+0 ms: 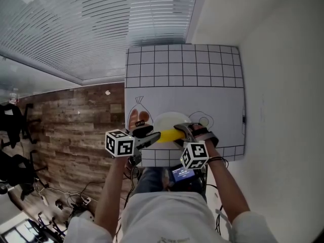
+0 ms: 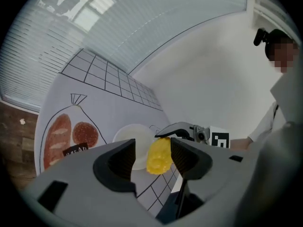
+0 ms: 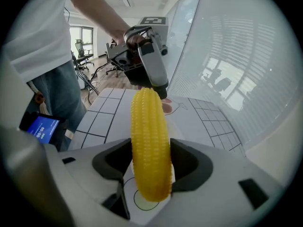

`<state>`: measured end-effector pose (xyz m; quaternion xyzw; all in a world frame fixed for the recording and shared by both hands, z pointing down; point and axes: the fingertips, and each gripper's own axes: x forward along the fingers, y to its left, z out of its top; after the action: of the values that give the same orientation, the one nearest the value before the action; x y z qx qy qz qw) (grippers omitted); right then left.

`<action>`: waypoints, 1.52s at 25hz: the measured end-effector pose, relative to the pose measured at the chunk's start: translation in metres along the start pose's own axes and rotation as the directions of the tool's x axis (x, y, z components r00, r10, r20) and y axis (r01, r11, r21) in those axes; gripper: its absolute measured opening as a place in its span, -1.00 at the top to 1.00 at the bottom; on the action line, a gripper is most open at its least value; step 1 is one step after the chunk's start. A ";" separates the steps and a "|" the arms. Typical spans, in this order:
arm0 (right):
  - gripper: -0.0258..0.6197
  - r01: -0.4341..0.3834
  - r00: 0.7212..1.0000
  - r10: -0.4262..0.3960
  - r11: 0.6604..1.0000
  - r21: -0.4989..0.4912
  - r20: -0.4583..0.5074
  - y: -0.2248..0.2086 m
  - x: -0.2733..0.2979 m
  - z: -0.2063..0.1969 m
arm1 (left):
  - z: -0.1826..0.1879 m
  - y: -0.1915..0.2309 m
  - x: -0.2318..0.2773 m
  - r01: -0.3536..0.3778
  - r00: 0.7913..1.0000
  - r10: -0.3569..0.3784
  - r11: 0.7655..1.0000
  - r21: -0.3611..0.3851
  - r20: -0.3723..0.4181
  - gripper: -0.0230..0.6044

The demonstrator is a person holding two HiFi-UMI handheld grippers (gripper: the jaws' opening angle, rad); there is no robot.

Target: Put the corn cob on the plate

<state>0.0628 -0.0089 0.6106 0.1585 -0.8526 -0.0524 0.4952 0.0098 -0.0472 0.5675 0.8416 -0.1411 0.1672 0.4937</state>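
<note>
Two tongs meet over the near edge of the tabletop (image 1: pixel 202 80); the right tongs (image 1: pixel 183 132) pinch the corn (image 1: pixel 169 135) near one end, both jaws pressed against its kernels, and hold it in the air; in the head view it lies roughly level across the near rim of the plate (image 1: pixel 169 118), not resting on it; the left tongs (image 1: pixel 151 137) are spread at the corn's other end, its tip between the jaws and close to one, with a clear gap to the other; the plate sits beside a bread drawing (image 2: pixel 57 134) on the gridded mat.
</note>
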 end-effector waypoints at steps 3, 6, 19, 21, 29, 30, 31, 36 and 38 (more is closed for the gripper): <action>0.13 0.000 1.000 0.000 1.000 0.010 -0.010 -0.004 0.002 -0.005 | 0.001 0.006 -0.002 -0.019 1.000 0.019 1.000 -0.003 -0.001 0.19; 0.13 -0.005 1.000 0.005 1.000 0.022 -0.017 -0.009 0.005 -0.008 | 0.004 0.009 0.001 -0.019 1.000 0.019 1.000 -0.018 0.005 0.19; 0.15 -0.014 0.997 0.017 0.999 0.043 -0.071 -0.016 0.020 -0.020 | 0.008 0.019 0.008 -0.041 0.999 0.041 0.999 -0.001 -0.020 0.19; 0.15 -0.013 0.998 0.016 0.999 0.044 -0.067 -0.019 0.022 -0.020 | 0.005 0.021 0.010 -0.043 0.999 0.043 0.999 -0.006 -0.028 0.19; 0.15 -0.012 0.998 0.015 0.999 0.040 -0.063 -0.025 0.025 -0.018 | -0.004 0.026 0.014 -0.083 0.994 0.086 0.996 0.041 -0.068 0.19; 0.15 -0.012 0.998 0.014 0.999 0.040 -0.063 -0.025 0.025 -0.018 | -0.004 0.027 0.015 -0.100 0.991 0.106 0.992 0.073 -0.081 0.19; 0.15 -0.012 0.998 0.015 0.999 0.042 -0.061 -0.025 0.026 -0.018 | -0.005 0.028 0.016 -0.116 0.987 0.127 0.987 0.109 -0.098 0.19; 0.15 -0.014 0.998 0.017 0.999 0.051 -0.056 -0.024 0.028 -0.020 | -0.005 0.022 0.024 -0.124 0.977 0.167 0.952 0.279 -0.135 0.19; 0.15 -0.014 0.998 0.017 0.999 0.050 -0.057 -0.024 0.029 -0.020 | -0.005 0.020 0.028 -0.122 0.974 0.174 0.942 0.313 -0.145 0.19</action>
<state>0.0724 -0.0396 0.6387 0.1653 -0.8402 -0.0229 0.5159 0.0266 -0.0545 0.5972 0.8766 -0.1342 0.2952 0.3555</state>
